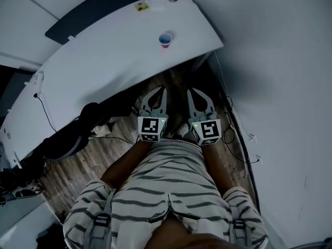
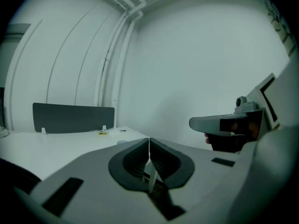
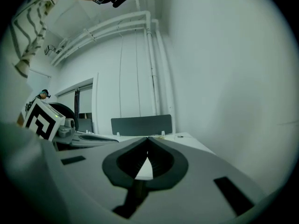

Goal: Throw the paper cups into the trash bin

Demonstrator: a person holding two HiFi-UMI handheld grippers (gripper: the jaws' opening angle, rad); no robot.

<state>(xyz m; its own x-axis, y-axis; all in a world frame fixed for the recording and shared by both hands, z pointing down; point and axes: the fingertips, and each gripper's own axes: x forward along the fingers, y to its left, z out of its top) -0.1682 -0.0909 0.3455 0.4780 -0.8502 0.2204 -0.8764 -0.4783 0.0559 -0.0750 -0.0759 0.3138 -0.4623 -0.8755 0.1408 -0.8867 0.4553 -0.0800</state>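
Because the paper cup [image 1: 165, 39] stands unreached at upper centre, our left gripper [image 1: 162, 91] and right gripper [image 1: 191, 92] hang empty, fingers pressed together.

I count one small red paper cup with a blue inside [image 1: 165, 39], one long white desk [image 1: 114, 56], one dark grey partition panel [image 1: 98, 12], one yellow sticker [image 1: 141, 6], and two grey marker-cubed grippers: the left gripper [image 1: 163, 90] and the right gripper [image 1: 190, 91].

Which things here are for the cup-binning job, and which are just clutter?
Job:
paper cup on the white desk
left hand-held gripper and right hand-held gripper, both shut, empty

Lying about:
yellow label
dark divider panel
floor cables
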